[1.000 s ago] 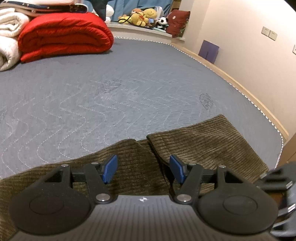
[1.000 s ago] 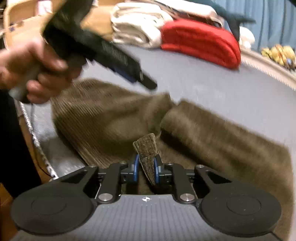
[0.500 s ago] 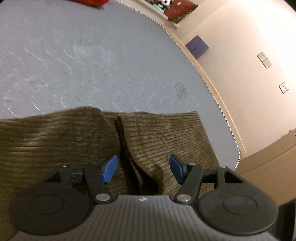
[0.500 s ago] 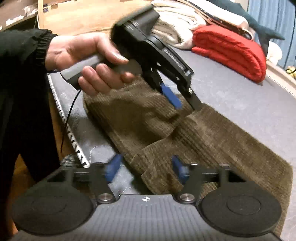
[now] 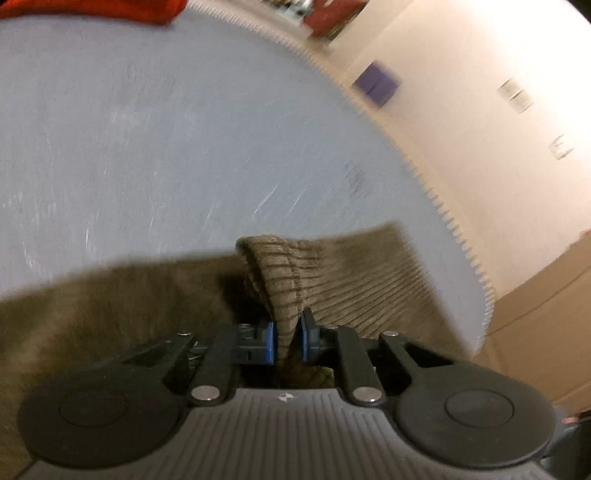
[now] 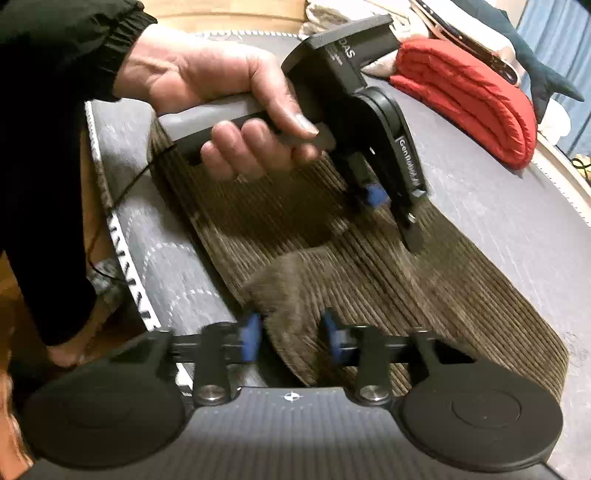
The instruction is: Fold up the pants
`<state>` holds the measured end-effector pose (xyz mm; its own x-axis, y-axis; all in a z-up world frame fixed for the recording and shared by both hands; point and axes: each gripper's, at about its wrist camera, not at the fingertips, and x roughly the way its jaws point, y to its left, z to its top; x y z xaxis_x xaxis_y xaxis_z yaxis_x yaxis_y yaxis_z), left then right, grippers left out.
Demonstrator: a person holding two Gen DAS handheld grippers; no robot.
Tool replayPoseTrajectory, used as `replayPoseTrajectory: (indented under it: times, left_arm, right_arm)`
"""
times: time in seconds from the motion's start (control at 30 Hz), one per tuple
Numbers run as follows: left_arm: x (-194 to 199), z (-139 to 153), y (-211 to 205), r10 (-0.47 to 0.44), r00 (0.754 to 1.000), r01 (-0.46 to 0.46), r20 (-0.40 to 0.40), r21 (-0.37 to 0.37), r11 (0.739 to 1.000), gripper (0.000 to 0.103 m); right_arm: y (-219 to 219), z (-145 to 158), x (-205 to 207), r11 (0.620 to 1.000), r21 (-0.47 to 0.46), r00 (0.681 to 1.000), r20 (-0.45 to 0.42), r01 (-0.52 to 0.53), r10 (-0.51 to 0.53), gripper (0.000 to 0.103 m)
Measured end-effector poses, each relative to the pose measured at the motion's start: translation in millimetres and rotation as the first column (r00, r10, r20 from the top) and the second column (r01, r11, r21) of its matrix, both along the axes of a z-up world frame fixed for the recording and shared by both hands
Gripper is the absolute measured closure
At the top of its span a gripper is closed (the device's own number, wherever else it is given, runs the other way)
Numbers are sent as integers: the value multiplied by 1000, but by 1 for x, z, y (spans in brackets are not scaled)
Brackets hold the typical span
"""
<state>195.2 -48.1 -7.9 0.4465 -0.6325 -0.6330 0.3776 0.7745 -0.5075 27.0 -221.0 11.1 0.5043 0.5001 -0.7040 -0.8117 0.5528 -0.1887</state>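
Observation:
Brown corduroy pants lie folded near the corner of a grey mattress. In the left wrist view my left gripper is shut on a pinched ridge of the pants, which stands up between the blue pads. The same gripper shows in the right wrist view, held by a hand and pressed into the cloth. My right gripper is part open, with a fold of the pants' near edge between its blue pads; the pads stand apart from the cloth.
A red folded quilt and white bedding lie at the far end of the mattress. The mattress's piped edge runs at the left, with wooden floor below. A wall with switches and a purple box stand beyond the bed.
My left gripper has shut on a ridge of the pants; it was open before. My right gripper let go of its cloth strip, opened wide, and is now narrower around the near fold.

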Motion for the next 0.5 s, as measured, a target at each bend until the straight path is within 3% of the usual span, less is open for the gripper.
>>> replayPoseTrajectory:
  times: [0.1, 0.13, 0.2, 0.27, 0.33, 0.37, 0.43, 0.47, 0.5]
  left_arm:
    - [-11, 30, 8, -6, 990, 0, 141, 39, 999, 89]
    - [-11, 29, 9, -9, 988, -2, 152, 71, 997, 89]
    - [-6, 11, 7, -6, 997, -6, 81, 142, 990, 82]
    - [-3, -6, 6, 46, 998, -57, 48, 242, 968, 79]
    - [-10, 4, 3, 57, 993, -83, 107, 252, 964, 78]
    - [-19, 16, -1, 58, 981, -111, 187, 288, 951, 75]
    - [-39, 38, -11, 22, 945, -132, 325, 319, 938, 60]
    - [-47, 44, -12, 3, 935, -118, 354, 304, 945, 48]
    - [-54, 47, -13, -12, 930, -99, 366, 282, 954, 47]
  right_arm:
    - [0, 14, -7, 997, 63, 999, 25, -37, 35, 86]
    - [0, 18, -11, 995, 83, 998, 40, -49, 46, 86]
    - [3, 20, -11, 994, 102, 998, 45, -44, 40, 86]
    - [8, 12, -9, 997, 57, 999, 9, -46, 45, 84]
    - [8, 4, -12, 997, -5, 997, -12, -77, 77, 83]
    - [4, 7, -14, 997, 4, 997, -8, -72, 73, 81]
    - [-13, 24, -12, 994, 104, 999, -30, -25, 29, 69]
    - [-25, 34, -10, 986, 165, 999, -34, 13, -8, 54]
    - [-36, 42, -7, 976, 210, 998, -33, 54, -48, 39]
